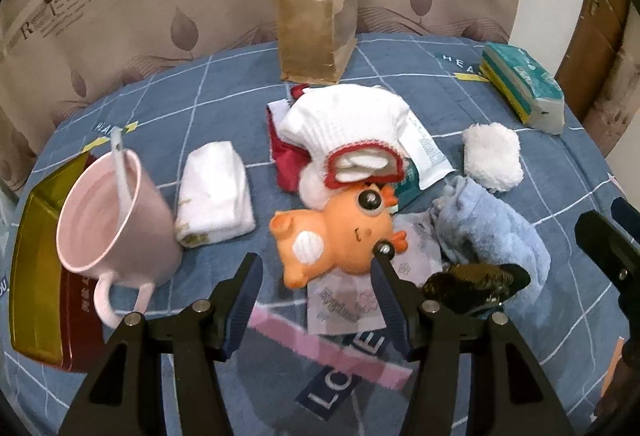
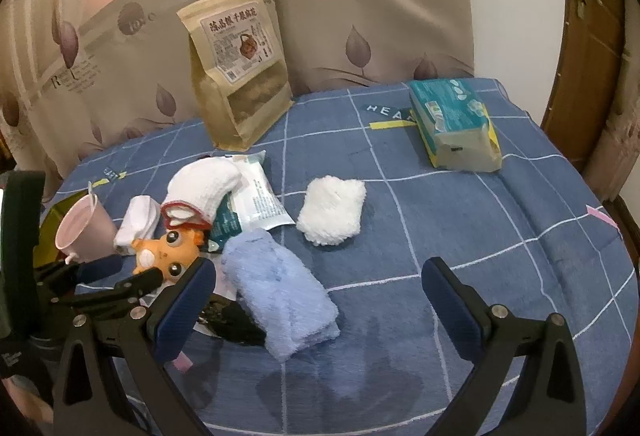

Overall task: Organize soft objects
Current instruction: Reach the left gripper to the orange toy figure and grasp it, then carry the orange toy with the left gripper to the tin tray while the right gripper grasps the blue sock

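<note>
Soft towels [image 2: 280,300] on bedspread [image 2: 440,236]; pink mug [image 1: 116,211] holds spoon [image 1: 120,159].

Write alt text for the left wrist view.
The open left gripper hovers just short of an orange squeaky toy lying on a blue checked cloth. Around it: pink mug, folded white towel, blue towel, brown paper bag.

Fluffy blue towel [image 2: 280,292], glossy rubbery orange toy [image 1: 336,236], smooth ceramic mug [image 1: 116,211], matt paper pouch [image 2: 240,75]
</note>
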{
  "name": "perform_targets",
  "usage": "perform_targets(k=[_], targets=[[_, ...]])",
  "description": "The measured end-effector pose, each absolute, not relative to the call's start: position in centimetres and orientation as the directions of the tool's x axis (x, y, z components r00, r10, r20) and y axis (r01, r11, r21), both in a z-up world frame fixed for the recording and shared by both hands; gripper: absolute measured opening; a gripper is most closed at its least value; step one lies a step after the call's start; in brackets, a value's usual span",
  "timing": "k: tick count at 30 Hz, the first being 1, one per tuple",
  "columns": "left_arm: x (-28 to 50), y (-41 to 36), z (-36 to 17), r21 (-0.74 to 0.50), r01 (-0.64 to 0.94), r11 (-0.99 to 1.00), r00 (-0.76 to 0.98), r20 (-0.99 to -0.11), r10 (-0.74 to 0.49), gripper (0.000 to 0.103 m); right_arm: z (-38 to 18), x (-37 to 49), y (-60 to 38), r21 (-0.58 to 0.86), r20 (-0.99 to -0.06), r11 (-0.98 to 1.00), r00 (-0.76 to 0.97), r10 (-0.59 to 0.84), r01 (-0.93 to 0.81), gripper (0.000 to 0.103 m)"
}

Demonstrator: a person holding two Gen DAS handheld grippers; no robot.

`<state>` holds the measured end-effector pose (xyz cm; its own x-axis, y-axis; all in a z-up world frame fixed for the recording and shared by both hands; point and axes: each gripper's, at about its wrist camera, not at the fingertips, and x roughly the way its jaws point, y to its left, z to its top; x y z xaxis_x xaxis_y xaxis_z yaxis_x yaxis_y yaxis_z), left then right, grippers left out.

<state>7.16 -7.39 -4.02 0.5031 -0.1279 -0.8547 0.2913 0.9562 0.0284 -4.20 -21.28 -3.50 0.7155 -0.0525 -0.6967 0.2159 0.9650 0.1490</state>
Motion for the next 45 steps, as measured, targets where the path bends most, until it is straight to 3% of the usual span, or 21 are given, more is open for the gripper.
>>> perform_targets(k=[6,10,24,29,45], targets=[[7.9,-8.1,-4.1,0.006,0.334,0.943,0.492,-0.854,-0.168,0.058,-3.8,-4.1,-21.5,0.153,-0.702,0.963,0.710,-0.053,0.223,0.102],[8.6,-8.7,-4.3,-0.003,0.352,0.936,0.484,-0.855,-0.184,0.069,-3.8,-4.1,-21.6,0.154,-0.702,0.962,0.710,-0.053,0.224,0.102],[9.2,-10.0,-5.6,0.176,0.397,0.901,0.551,-0.831,-0.081,0.074,-4.1,-4.1,-21.8,0.175,-0.707,0.959,0.706,-0.036,0.224,0.102],[8.7,-8.5,-6.4,0.132,0.406,0.904,0.509,-0.854,-0.104,0.079,-4.2,-4.0,-21.8,0.179,-0.714,0.958,0.699,-0.031,0.225,0.102],[9.1,-7.1,-7.2,0.023,0.403,0.915,0.467,-0.865,-0.184,0.077,-5.1,-3.4,-22.4,0.186,-0.739,0.954,0.674,-0.020,0.233,0.102]])
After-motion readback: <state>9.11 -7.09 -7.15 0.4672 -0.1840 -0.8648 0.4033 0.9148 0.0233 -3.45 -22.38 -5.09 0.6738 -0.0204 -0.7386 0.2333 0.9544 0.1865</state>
